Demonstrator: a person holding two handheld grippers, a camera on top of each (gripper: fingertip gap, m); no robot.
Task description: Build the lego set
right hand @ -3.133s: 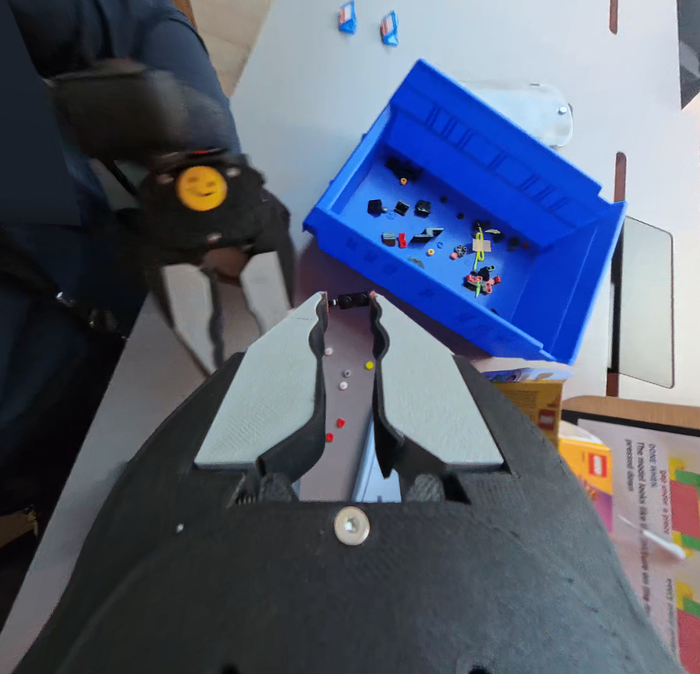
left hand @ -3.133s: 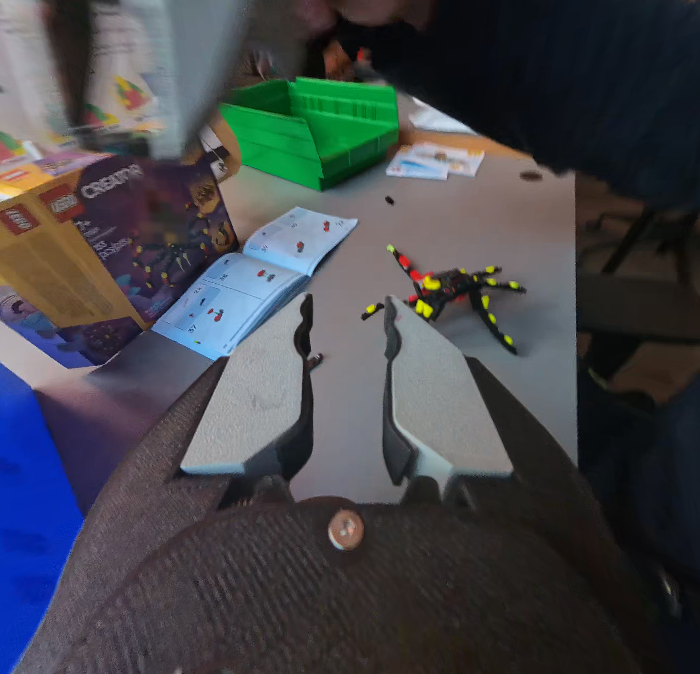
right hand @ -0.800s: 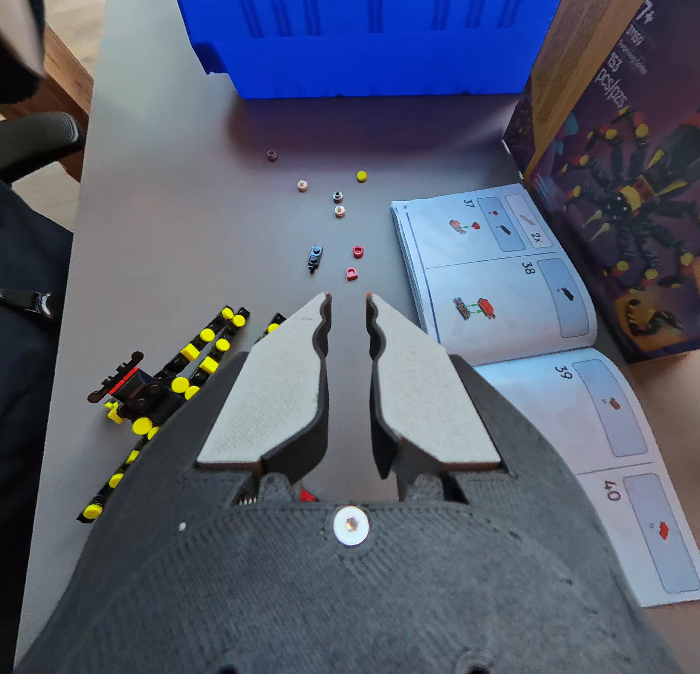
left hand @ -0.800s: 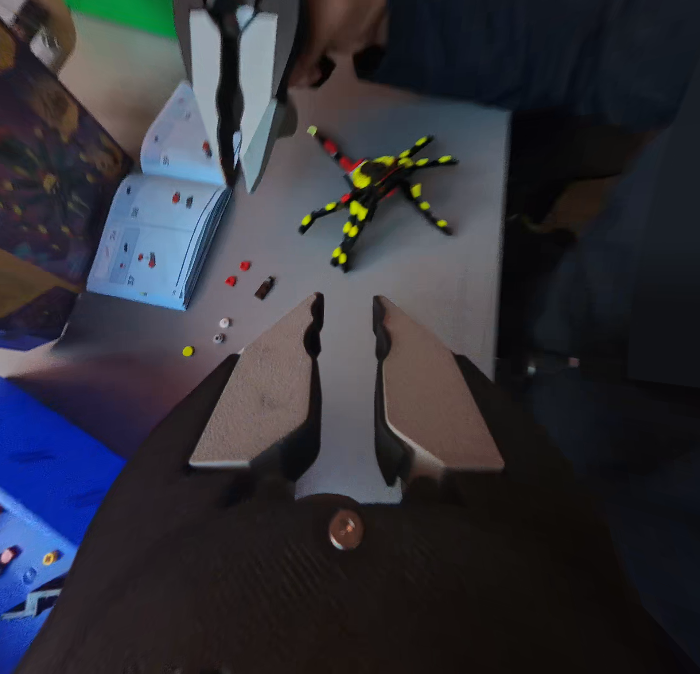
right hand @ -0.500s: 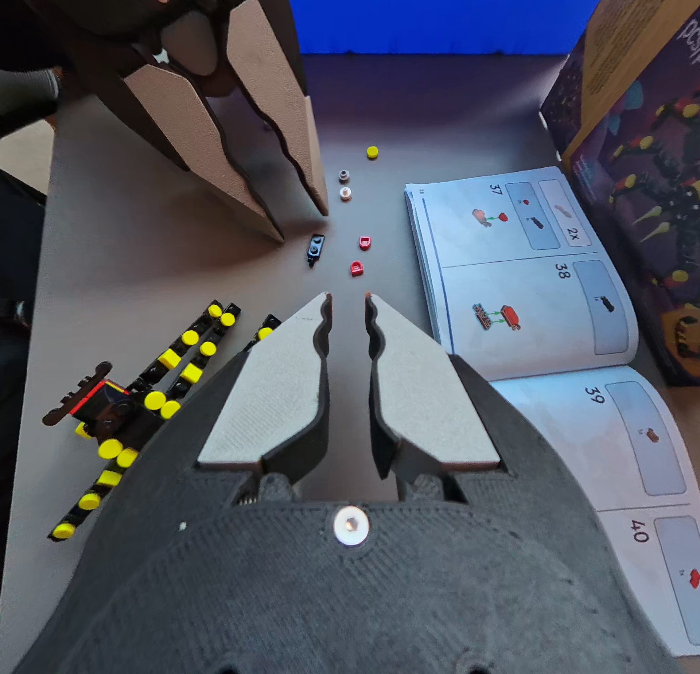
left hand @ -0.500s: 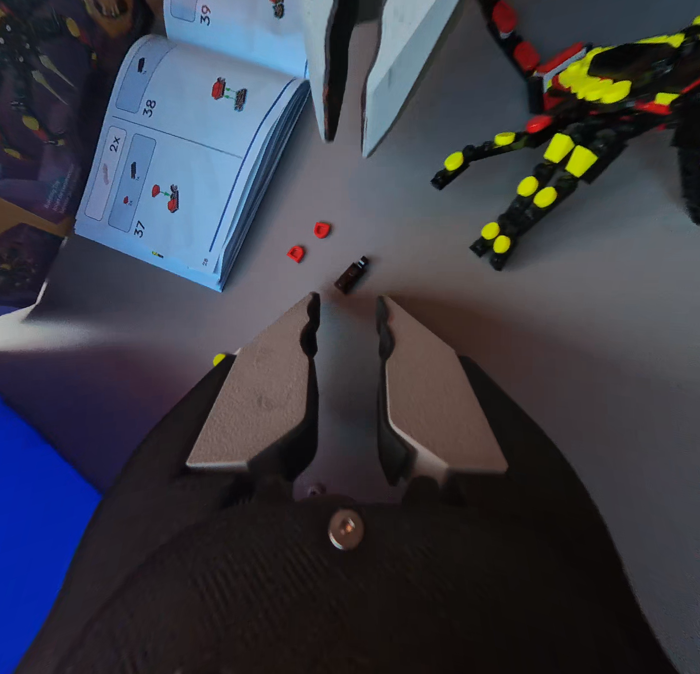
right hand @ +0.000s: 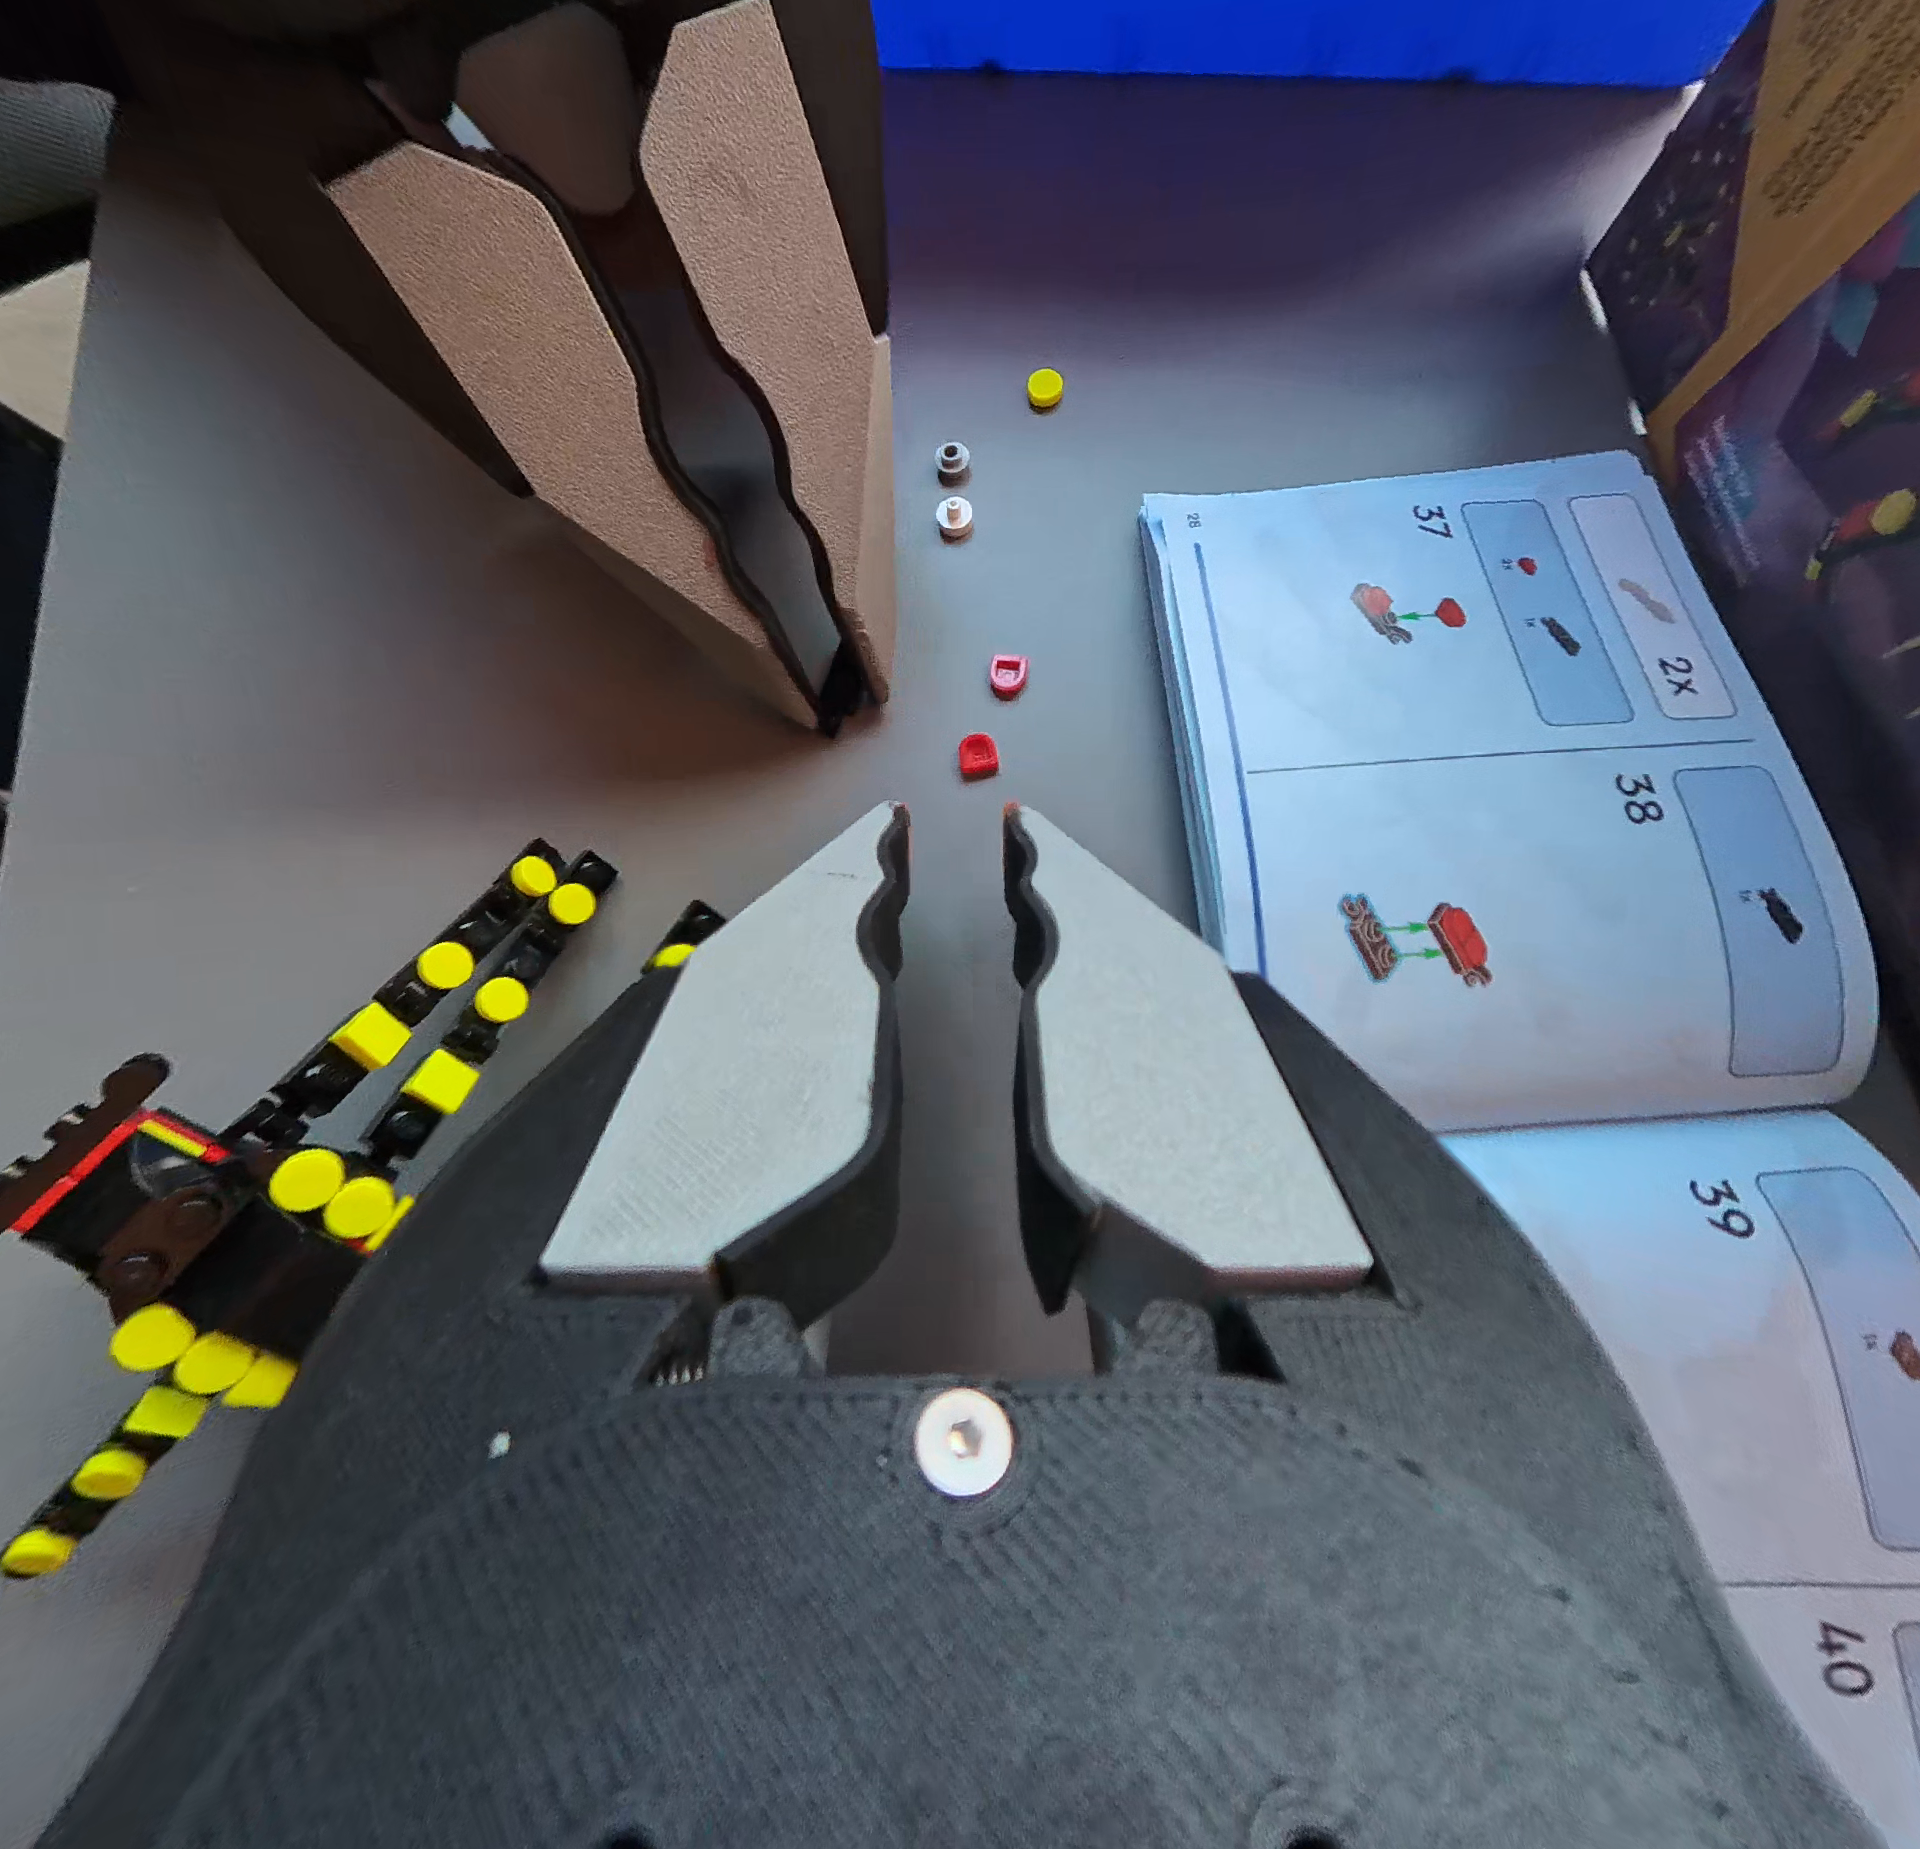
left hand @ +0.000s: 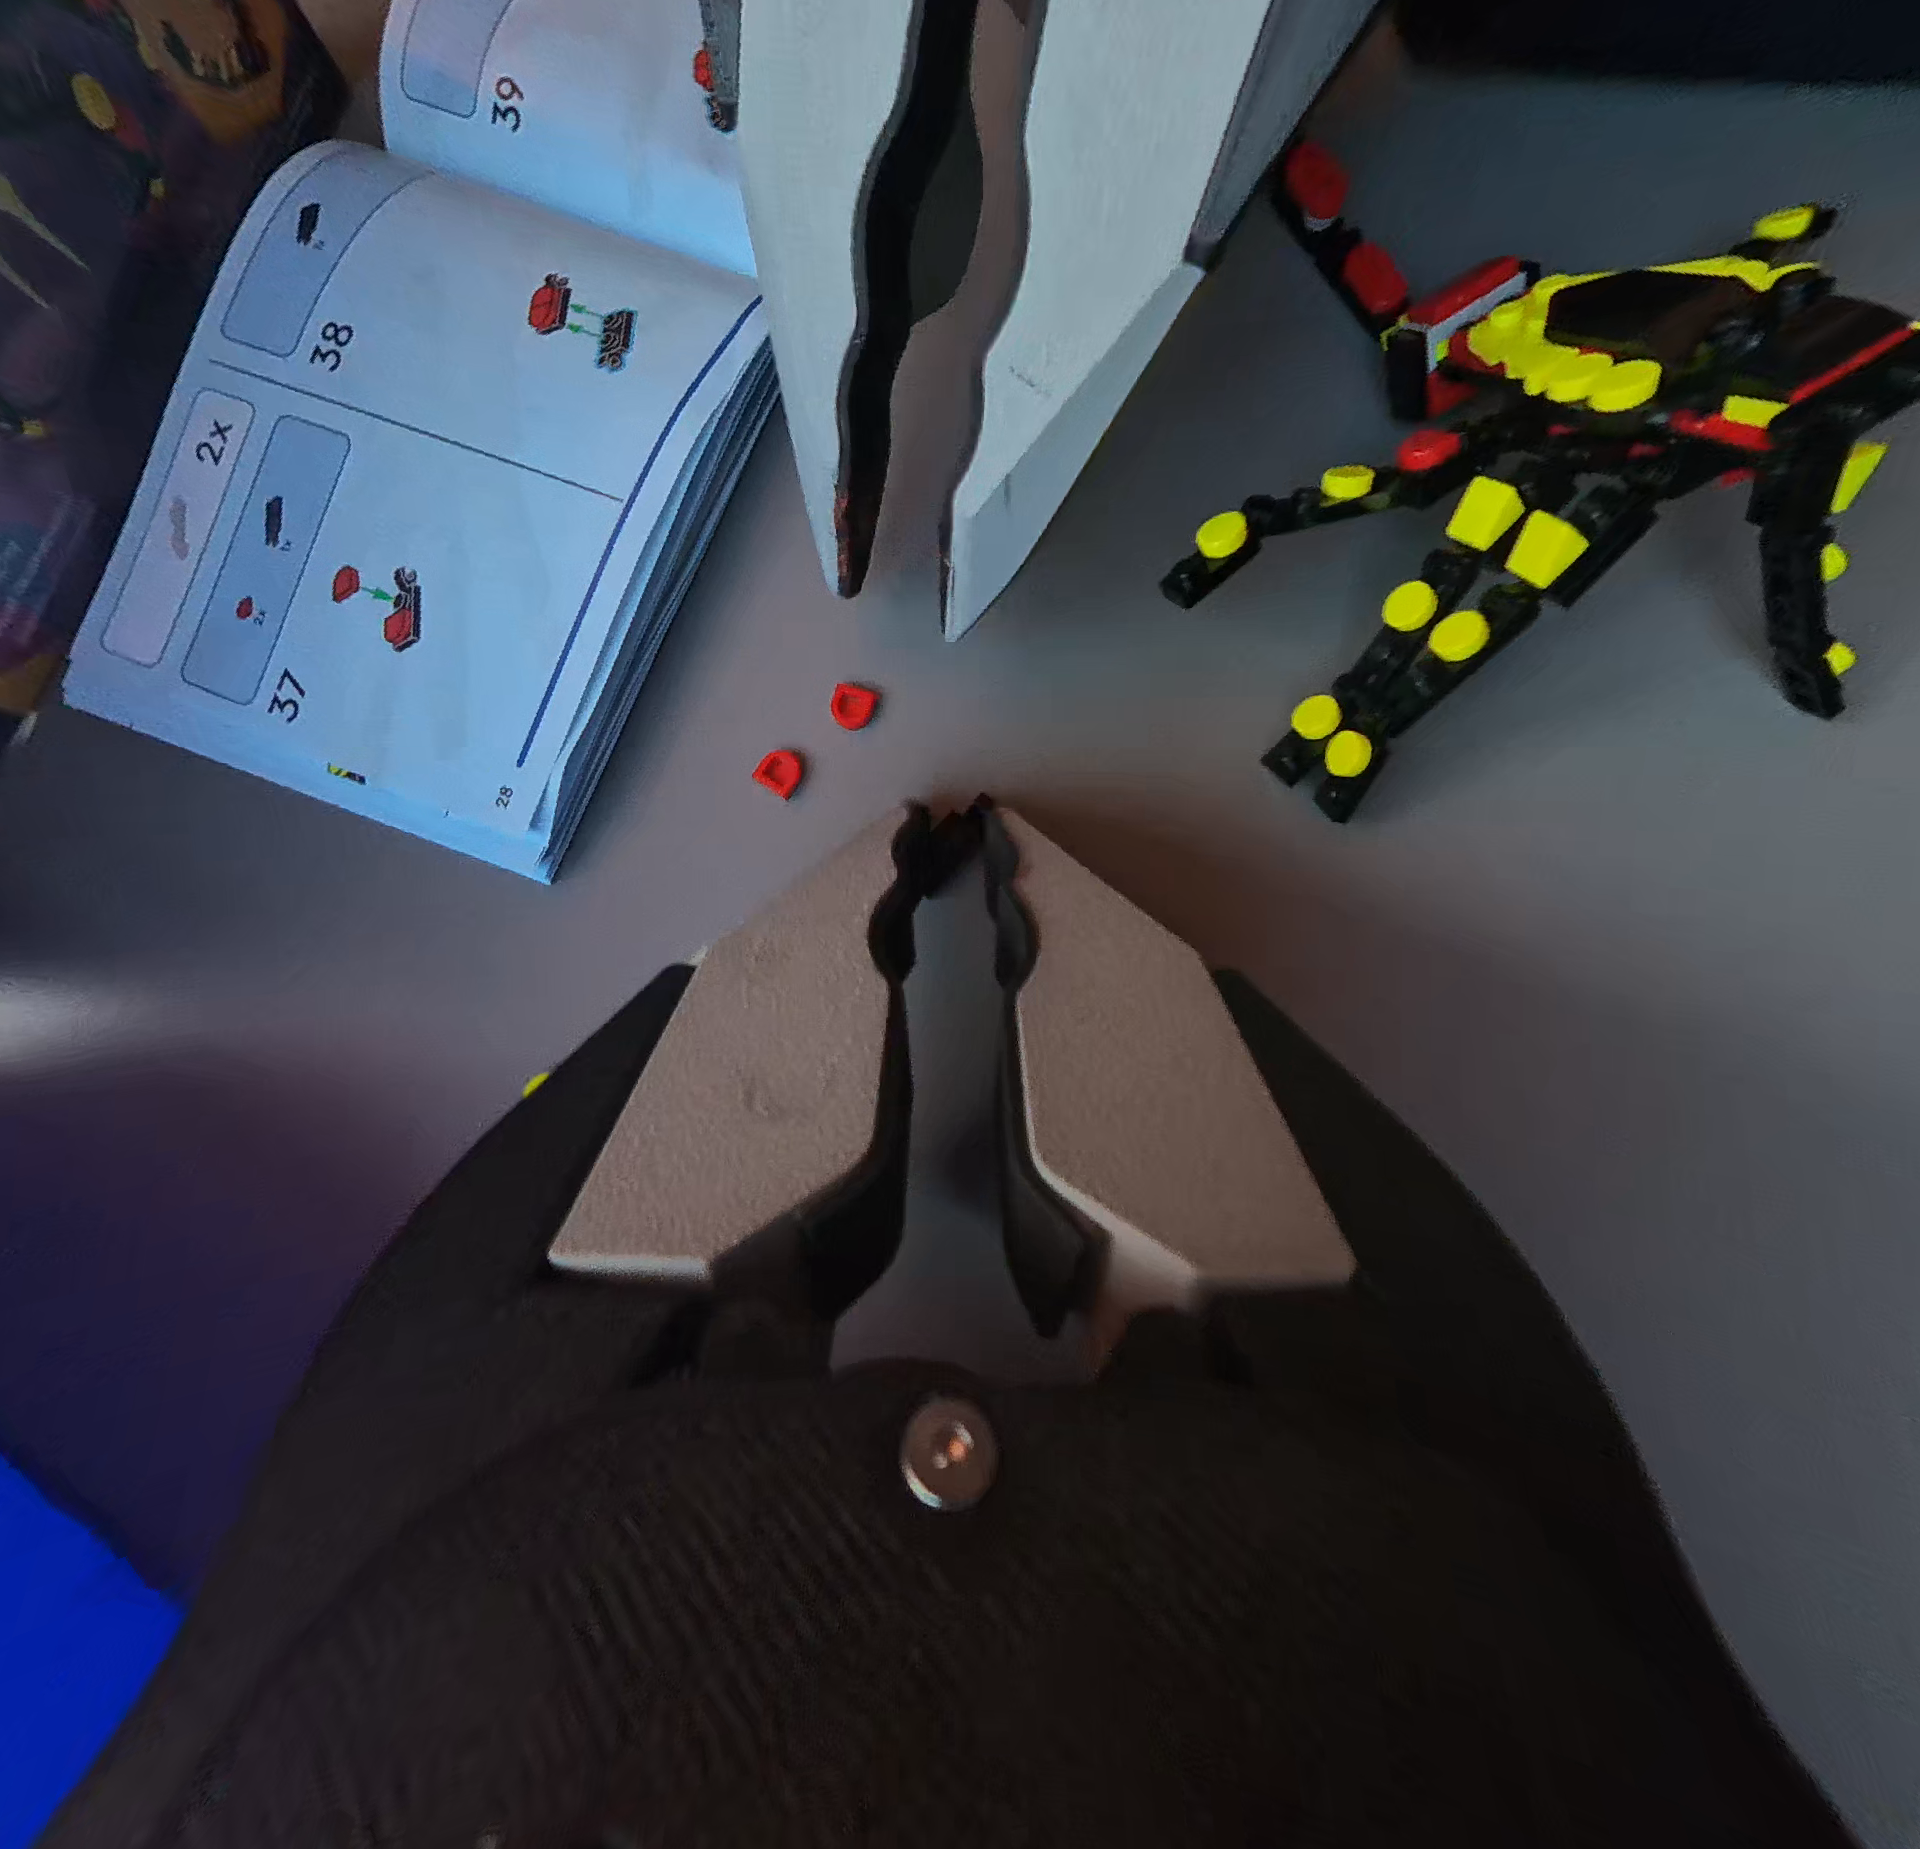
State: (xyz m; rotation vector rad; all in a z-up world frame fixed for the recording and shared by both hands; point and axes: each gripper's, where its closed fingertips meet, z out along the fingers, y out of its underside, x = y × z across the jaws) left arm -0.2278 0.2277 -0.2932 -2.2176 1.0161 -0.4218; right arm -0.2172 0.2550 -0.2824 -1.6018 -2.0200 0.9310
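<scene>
Your left tongs [left hand: 948, 825] pinch a small black piece [left hand: 945, 843]; right tongs [right hand: 954, 812] released over matte grey bench [right hand: 312, 656], two glossy red tiles [right hand: 979, 756] ahead.

Two small pieces [right hand: 992, 719] lay on the table [right hand: 312, 656] between the booklet [right hand: 1507, 812] on the right and the spider model [right hand: 312, 1124] on the left.

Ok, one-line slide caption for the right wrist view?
Open right gripper faces two red pieces while left gripper pinches a small black piece.
</scene>
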